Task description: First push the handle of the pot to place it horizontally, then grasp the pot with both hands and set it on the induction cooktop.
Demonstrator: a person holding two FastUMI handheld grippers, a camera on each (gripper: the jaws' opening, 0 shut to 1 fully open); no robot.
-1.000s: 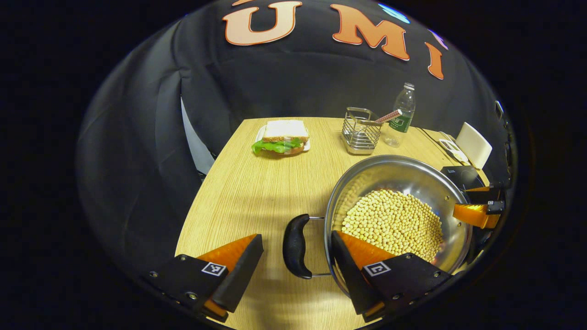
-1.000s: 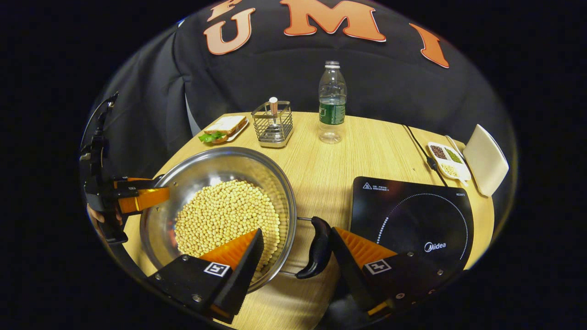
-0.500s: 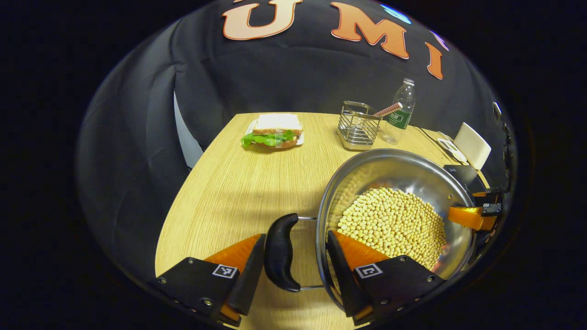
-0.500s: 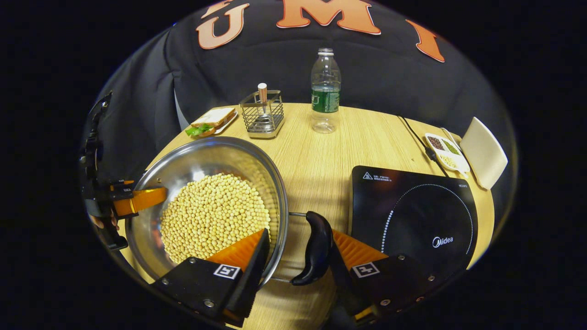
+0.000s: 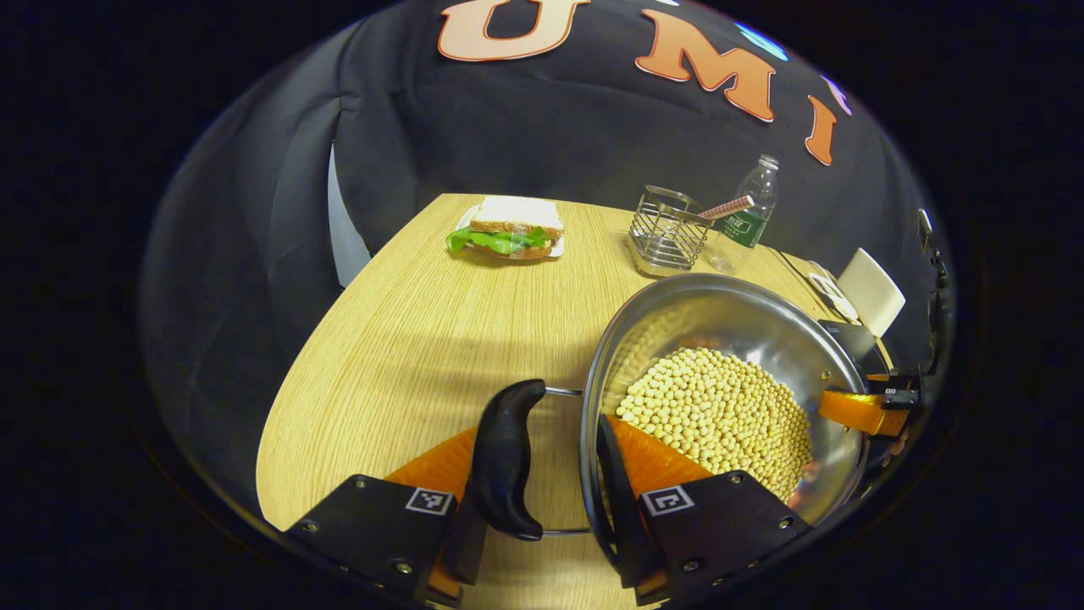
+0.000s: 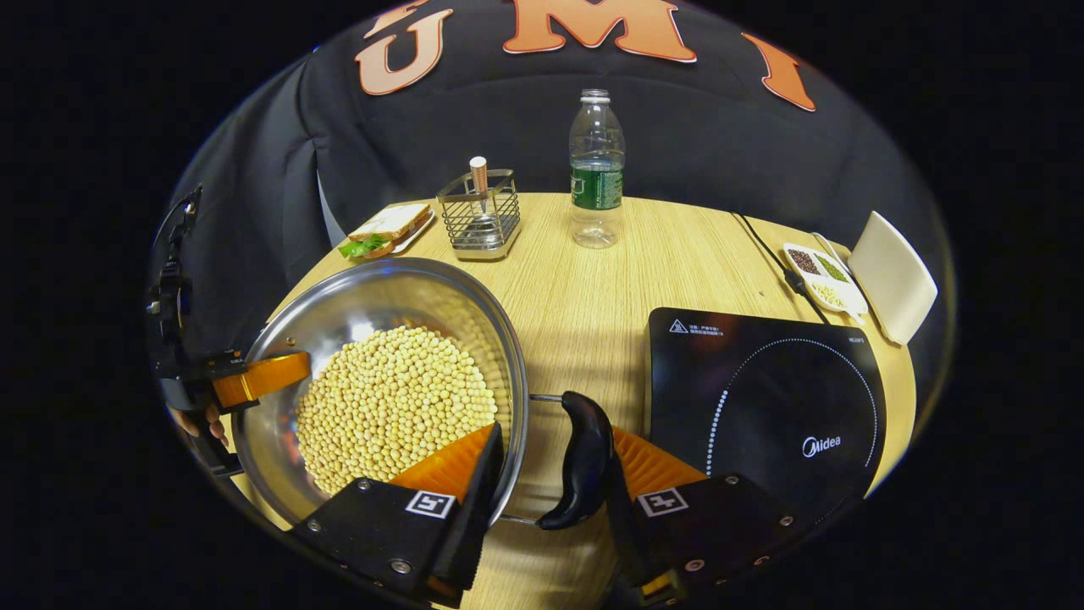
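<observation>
On the desk: steel pot full of pale beans, sitting left of the induction cooktop, not on it yet

Pot handles: two black loop handles, one on each side, both lying flat out from the rim

Left tongs: closed down pretty narrow around the pot's left handle; outer finger is right up against the grip, inner finger sits just inside the rim over the beans, so it pinches handle and wall together. Looks like a firm hold, tbh

Right tongs: same deal mirrored on the right handle; one finger inside the rim by the beans, the other pressed on the outside of the grip, gap small

Left gripper seen from the right gripper view: far side of the pot, a bit of a hand showing under it

Cooktop: black glass slab at the near right of the desk, just beside the right handle, cord running off toward the far edge

Far side of the desk: sandwich on a small plate at the left, wire caddy with a utensil standing in it, water bottle upright to its right

Far right: small divided dish of grains, white card-like thing leaning beside it
</observation>
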